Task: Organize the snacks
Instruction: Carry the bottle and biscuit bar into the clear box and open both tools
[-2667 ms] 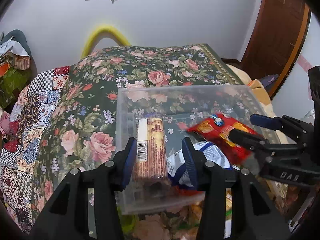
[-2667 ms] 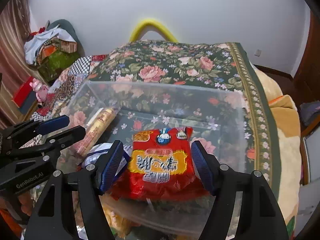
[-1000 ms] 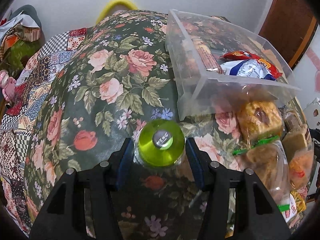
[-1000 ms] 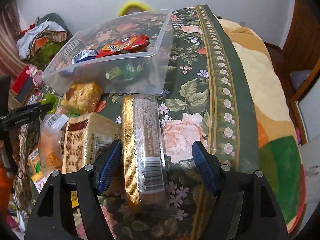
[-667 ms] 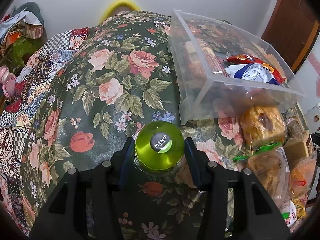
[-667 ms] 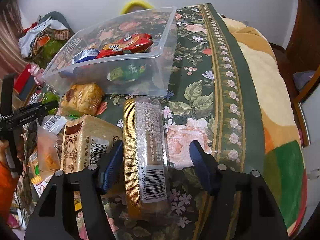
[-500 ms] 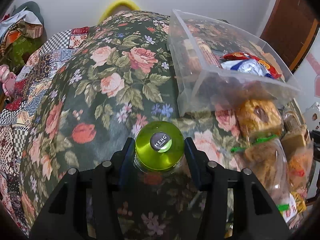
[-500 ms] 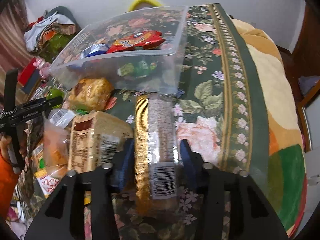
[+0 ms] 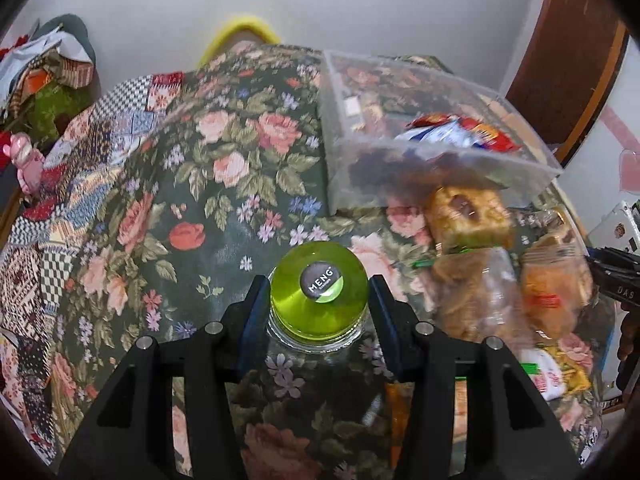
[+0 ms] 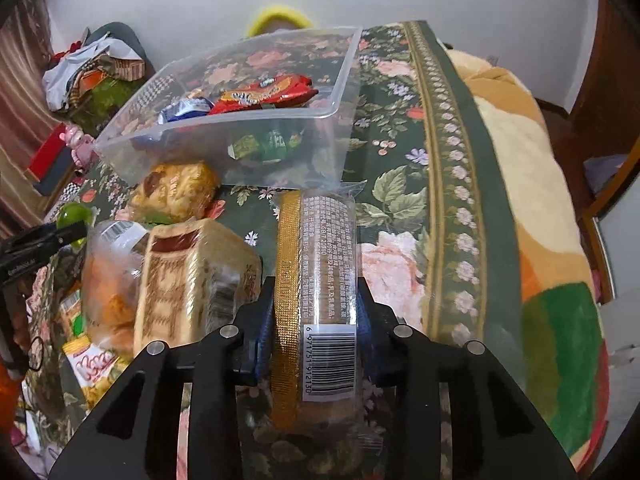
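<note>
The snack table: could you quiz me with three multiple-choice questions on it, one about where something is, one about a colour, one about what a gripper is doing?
1. Where is the red snack packet?
A. inside the clear plastic bin
B. on the floor
C. under the floral cloth

2. What colour is the lid of the jar?
A. blue
B. yellow-green
C. white

3. What is between the right gripper's closing jaws?
A. nothing
B. a spoon
C. the long biscuit pack

Answers: 1 A, it lies above the bin's rim line inside its walls; 2 B, the lid top shows bright yellow-green; 3 C, both pads flank the pack's sides.
</note>
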`<state>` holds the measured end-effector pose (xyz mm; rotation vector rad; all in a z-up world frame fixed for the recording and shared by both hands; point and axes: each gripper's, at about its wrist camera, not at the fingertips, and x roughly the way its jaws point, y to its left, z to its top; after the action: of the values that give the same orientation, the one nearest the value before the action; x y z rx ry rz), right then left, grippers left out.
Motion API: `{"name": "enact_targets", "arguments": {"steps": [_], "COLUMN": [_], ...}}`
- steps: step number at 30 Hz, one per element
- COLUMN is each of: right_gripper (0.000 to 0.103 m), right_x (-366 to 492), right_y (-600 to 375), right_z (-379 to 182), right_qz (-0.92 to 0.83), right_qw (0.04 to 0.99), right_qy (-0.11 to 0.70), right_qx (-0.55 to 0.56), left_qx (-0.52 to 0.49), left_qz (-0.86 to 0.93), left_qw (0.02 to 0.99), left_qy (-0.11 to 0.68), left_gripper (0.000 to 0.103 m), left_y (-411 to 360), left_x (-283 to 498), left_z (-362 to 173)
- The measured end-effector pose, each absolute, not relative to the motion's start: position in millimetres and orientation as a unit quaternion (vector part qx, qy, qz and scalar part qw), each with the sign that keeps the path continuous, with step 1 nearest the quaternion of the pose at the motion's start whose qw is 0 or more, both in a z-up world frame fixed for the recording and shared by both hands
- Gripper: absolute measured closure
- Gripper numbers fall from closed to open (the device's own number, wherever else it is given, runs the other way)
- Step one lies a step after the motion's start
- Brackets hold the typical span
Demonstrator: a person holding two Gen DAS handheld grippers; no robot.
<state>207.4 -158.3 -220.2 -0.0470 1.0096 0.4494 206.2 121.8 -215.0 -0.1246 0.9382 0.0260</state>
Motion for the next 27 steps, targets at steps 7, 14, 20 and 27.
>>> {"name": "enact_targets", "arguments": {"steps": [7,14,20,27], "right_gripper": [0.07,0.07,0.07,0.07], "right_x": [195.8,205.3,221.2,240.5], "right_y": [-168.9,-171.4,-157.6,-134.2], "right_z": [-192.4,-159.5,-135.0,-126.2], "right_qz": [0.209,0.208,0.218,0.229], "right_qw": [0.871,0.89,0.903,0.909], "right_qy": [0.443,0.405,0.369,0.348], "right_qx": [-0.036,-0.028,-0.019,-0.021], "left_qx": [-0.055,-0.057,-0.047,-0.033], "left_qz": [0.003,-0.008,-0.019,-0.03], "left_qw": [0.907,0.918,0.927,0.927], "left_qy": [0.419,0.392,0.372,0.374], "left_gripper": [0.053,0.053,0.056,0.087], "left_y": [109.4,97.9,84.2,71.7], "left_x": [202.3,213.2,236.6,273.7], "left_z": [-179.6,-153.2,-134.0,-130.6]}}
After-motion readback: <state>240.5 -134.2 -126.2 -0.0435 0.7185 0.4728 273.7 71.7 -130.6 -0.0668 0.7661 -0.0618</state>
